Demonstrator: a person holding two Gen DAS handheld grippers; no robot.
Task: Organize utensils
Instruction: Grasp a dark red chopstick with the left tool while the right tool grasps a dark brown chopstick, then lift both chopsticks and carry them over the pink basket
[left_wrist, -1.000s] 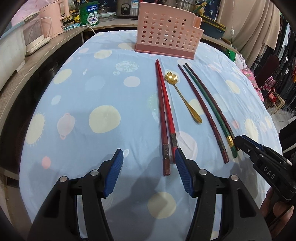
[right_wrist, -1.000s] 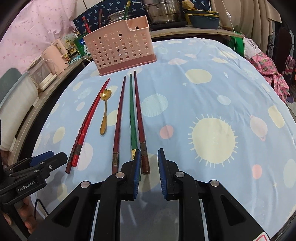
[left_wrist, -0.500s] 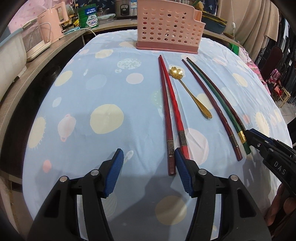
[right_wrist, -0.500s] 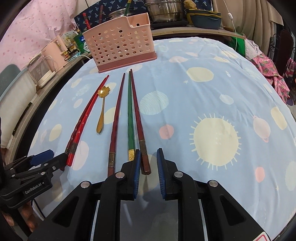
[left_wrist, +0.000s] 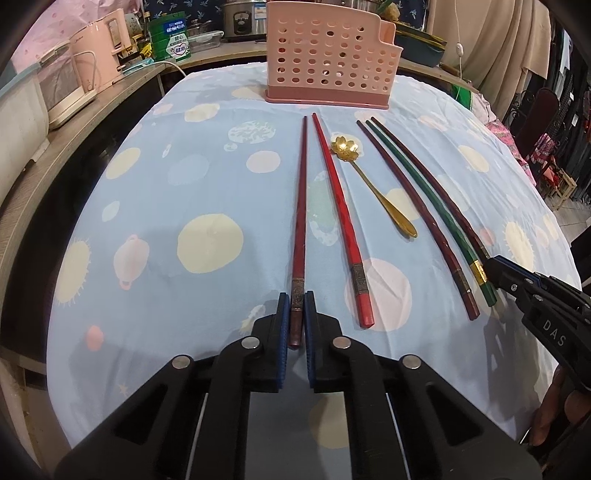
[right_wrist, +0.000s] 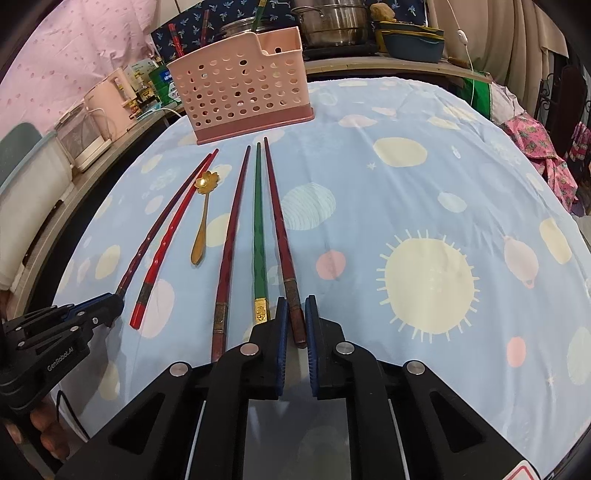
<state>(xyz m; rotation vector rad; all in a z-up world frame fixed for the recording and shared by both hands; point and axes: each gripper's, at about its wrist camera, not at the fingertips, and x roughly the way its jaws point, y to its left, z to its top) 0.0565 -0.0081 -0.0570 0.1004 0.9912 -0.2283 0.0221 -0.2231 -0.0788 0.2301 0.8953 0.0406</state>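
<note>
Several chopsticks and a gold flower spoon (left_wrist: 373, 188) lie side by side on the blue spotted tablecloth (left_wrist: 207, 192), in front of a pink perforated utensil basket (left_wrist: 328, 66). My left gripper (left_wrist: 296, 306) is closing its jaws, and its blue pads press the near end of the leftmost dark red chopstick (left_wrist: 301, 206). A bright red chopstick (left_wrist: 340, 206) lies just right of it. My right gripper (right_wrist: 295, 310) is shut on the near end of the rightmost brown-red chopstick (right_wrist: 277, 214). Beside that one lie a green chopstick (right_wrist: 258, 221) and a maroon chopstick (right_wrist: 231, 240).
A wooden counter (left_wrist: 85, 110) runs along the left with a pink kettle (left_wrist: 107, 44) and other appliances. Steel pots (right_wrist: 332, 22) and bowls stand behind the basket. A hand (right_wrist: 44, 435) holds the left gripper's handle. Clothes hang at the far right.
The left jaws went from wide open to closed on the dark red chopstick, which now lies apart from the bright red one. The right jaws narrowed onto the rightmost chopstick.
</note>
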